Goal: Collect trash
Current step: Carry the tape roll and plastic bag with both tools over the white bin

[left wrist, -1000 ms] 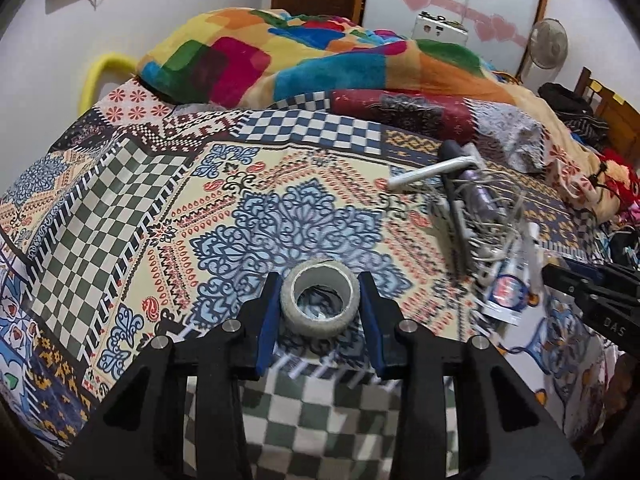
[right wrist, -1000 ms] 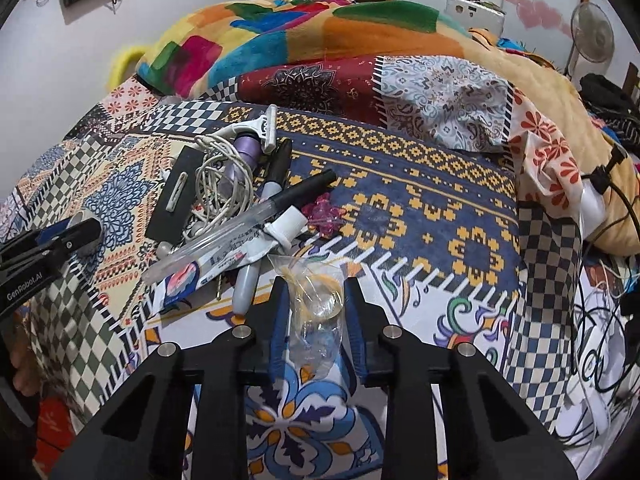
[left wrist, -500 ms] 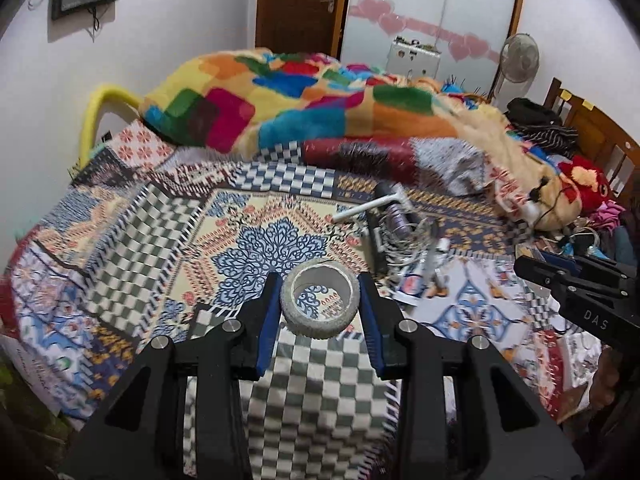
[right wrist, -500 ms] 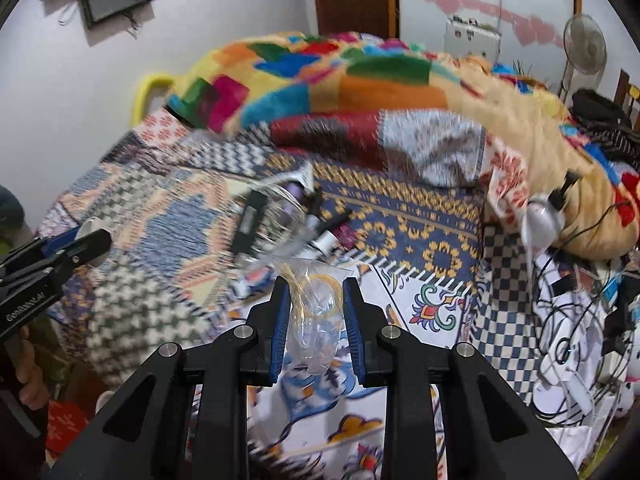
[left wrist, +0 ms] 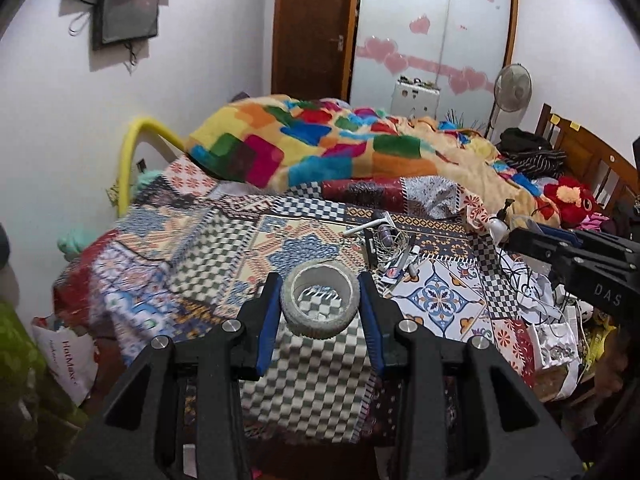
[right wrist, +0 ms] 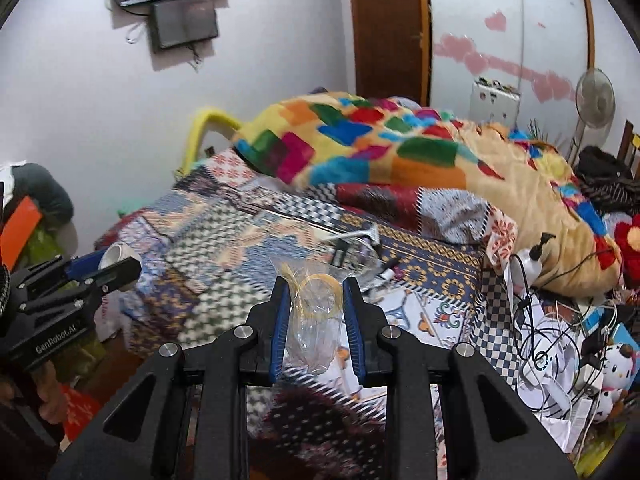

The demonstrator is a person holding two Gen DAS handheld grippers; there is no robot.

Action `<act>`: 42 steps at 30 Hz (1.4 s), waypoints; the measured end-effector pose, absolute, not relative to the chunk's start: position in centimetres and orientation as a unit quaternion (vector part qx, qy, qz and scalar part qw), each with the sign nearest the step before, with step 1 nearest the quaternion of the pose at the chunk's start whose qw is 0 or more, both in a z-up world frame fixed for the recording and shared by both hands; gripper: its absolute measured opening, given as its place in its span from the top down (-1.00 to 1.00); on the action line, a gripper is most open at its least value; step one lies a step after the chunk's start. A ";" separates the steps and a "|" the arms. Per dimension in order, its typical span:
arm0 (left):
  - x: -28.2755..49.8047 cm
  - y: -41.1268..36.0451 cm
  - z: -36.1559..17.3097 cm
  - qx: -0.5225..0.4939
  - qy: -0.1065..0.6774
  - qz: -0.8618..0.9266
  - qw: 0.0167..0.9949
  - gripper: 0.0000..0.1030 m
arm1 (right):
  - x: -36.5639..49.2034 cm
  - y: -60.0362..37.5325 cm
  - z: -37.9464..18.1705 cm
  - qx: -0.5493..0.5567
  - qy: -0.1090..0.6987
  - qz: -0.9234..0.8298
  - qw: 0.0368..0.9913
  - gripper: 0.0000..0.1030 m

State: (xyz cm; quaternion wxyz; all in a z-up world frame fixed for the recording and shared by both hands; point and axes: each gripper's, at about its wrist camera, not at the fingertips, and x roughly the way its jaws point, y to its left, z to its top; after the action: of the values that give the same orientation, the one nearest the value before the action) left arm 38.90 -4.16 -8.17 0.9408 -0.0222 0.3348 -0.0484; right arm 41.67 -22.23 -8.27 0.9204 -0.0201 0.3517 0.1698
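Both grippers have lifted well clear of the bed since a second ago, so far more of the room shows and the clutter looks smaller. My left gripper [left wrist: 320, 304] clamps a nearly spent tape roll [left wrist: 319, 305] between its blue pads, jaws part closed, hole facing up. My right gripper [right wrist: 314, 312] pinches a crumpled clear plastic bag [right wrist: 314, 320] with a yellow ring inside, jaws narrower. From the left camera, a pile of razor, cords and tubes [left wrist: 390, 250] lies at one o'clock on the patterned bedspread [left wrist: 208, 248]. Beyond it at twelve sits a colourful blanket [left wrist: 320, 144]. At eleven a screen [left wrist: 126, 16] hangs on the wall.
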 end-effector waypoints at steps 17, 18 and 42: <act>25.5 5.6 -7.2 -0.062 0.327 0.026 0.943 0.28 | 32.2 -12.3 -6.6 -0.047 0.342 0.264 0.901 0.53; 24.8 6.4 -7.5 -0.064 0.330 0.032 0.941 0.28 | 31.7 -11.2 -6.8 -0.052 0.344 0.273 0.897 0.53; 18.5 19.2 -24.9 -0.187 0.491 0.131 0.841 0.28 | 26.9 5.6 -20.4 -0.150 0.481 0.395 0.768 0.53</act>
State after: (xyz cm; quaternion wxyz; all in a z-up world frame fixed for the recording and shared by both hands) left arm 18.51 19.22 -24.88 0.8406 -0.1869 0.4913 0.1306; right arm 26.94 5.59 -20.42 0.7681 -0.1504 0.4808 0.3952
